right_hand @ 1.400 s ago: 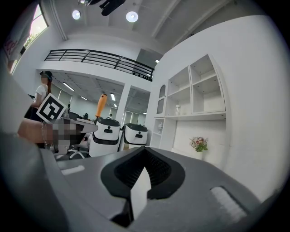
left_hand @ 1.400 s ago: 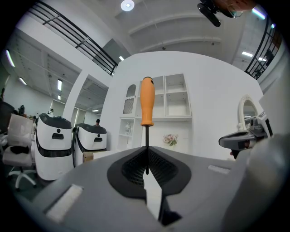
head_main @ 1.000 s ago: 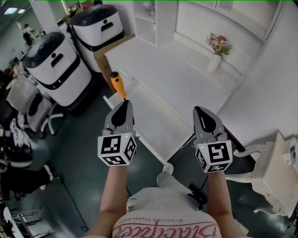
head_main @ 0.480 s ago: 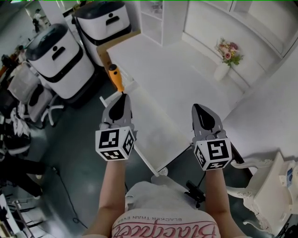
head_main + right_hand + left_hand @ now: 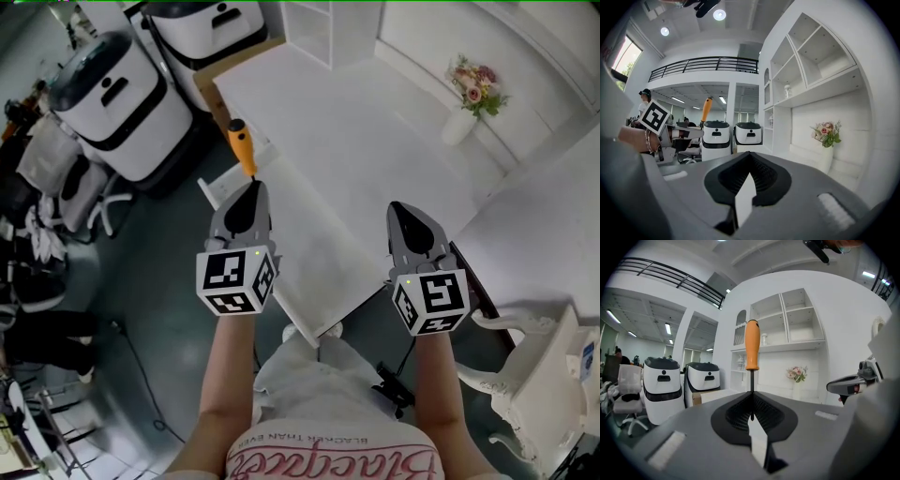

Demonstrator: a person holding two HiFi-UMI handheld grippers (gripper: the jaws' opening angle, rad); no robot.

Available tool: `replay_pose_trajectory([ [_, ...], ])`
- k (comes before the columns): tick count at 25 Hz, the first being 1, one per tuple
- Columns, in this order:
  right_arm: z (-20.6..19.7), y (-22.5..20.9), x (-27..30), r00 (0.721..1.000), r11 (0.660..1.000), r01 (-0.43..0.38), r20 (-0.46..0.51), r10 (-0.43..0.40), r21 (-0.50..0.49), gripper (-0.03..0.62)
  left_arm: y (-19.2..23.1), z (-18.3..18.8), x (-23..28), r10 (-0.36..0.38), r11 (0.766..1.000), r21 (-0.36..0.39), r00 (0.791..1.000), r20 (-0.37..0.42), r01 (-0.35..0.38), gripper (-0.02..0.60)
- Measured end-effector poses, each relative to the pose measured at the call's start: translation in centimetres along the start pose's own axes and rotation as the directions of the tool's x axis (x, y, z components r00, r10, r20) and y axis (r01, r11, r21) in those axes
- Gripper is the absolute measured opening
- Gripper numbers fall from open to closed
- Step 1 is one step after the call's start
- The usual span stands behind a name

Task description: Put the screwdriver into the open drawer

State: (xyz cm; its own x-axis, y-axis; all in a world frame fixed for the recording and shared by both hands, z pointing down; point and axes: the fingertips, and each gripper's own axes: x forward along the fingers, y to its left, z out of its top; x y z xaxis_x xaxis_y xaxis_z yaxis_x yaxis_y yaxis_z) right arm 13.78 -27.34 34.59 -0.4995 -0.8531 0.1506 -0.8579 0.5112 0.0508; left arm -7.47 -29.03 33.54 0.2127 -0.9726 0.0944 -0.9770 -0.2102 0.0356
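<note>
The screwdriver (image 5: 241,146) has an orange handle and a thin dark shaft. My left gripper (image 5: 251,191) is shut on the shaft, so the handle sticks out past its tips, over the left edge of the white table (image 5: 366,159). In the left gripper view the handle (image 5: 752,345) stands upright above the closed jaws of the left gripper (image 5: 751,398). My right gripper (image 5: 403,212) is shut with nothing in it, and it hovers over the table's near right edge. In the right gripper view the right gripper (image 5: 749,157) looks at the shelves, with the screwdriver (image 5: 707,108) at far left.
A white box-like part (image 5: 217,190) juts from the table's left edge, below the screwdriver. Two white and black machines (image 5: 117,94) stand on the dark floor at left. A vase of flowers (image 5: 467,105) stands at the table's far right, and a white cabinet (image 5: 539,375) lies at lower right.
Both grippers have come forward and slightly down over the table's near corner. The left one still grips the screwdriver, and the right one stays shut and empty.
</note>
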Motion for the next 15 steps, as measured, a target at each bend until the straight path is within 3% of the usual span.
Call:
replay_pose_trajectory([
  [9,-4.3,0.2,1.1,0.995,0.999,0.002,-0.096,0.003,0.051,0.002,-0.1,-4.9,1.7,-0.033,0.999,-0.045,0.993,-0.115,0.028,0.028],
  [15,-6.6,0.6,2.0,0.987,0.997,0.021,-0.159,-0.009,0.079,0.002,0.3,-8.7,3.4,-0.073,0.991,-0.128,0.976,-0.207,0.047,0.028],
])
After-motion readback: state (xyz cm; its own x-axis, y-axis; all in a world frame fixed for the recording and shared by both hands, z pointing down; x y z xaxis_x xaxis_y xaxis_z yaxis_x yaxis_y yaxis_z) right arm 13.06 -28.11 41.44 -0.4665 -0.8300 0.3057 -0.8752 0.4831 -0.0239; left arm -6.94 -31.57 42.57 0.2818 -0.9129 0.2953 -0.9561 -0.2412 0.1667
